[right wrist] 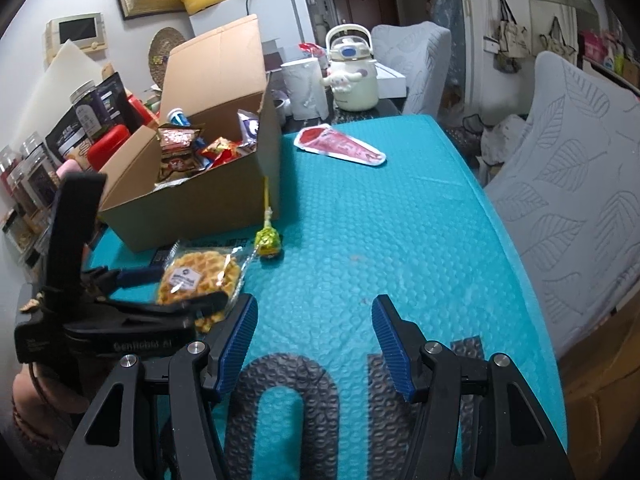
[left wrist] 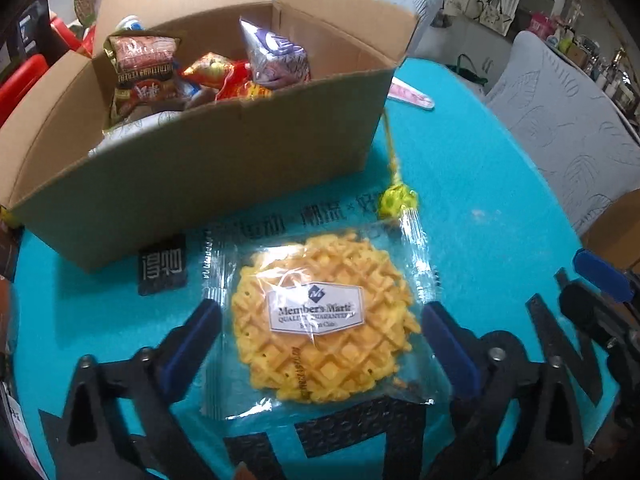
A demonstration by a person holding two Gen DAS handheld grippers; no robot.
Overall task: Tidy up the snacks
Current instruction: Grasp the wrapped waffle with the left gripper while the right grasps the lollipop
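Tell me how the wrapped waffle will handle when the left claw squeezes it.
The waffle is probably brittle: crumbs lie loose inside its wrapper. The glossy clear film likely slips and crinkles under the pads. It looks thin and flat, so probably light.

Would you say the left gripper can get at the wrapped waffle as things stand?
Probably yes. The left gripper is open, its fingers either side of the waffle, which lies flat on the teal mat with nothing over it. The box and lollipop sit behind, clear.

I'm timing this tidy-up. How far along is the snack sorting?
Several packets already sit in the cardboard box. The left gripper, jaws open, straddles the wrapped waffle without pinching it. A lollipop and a red packet still lie on the teal mat.
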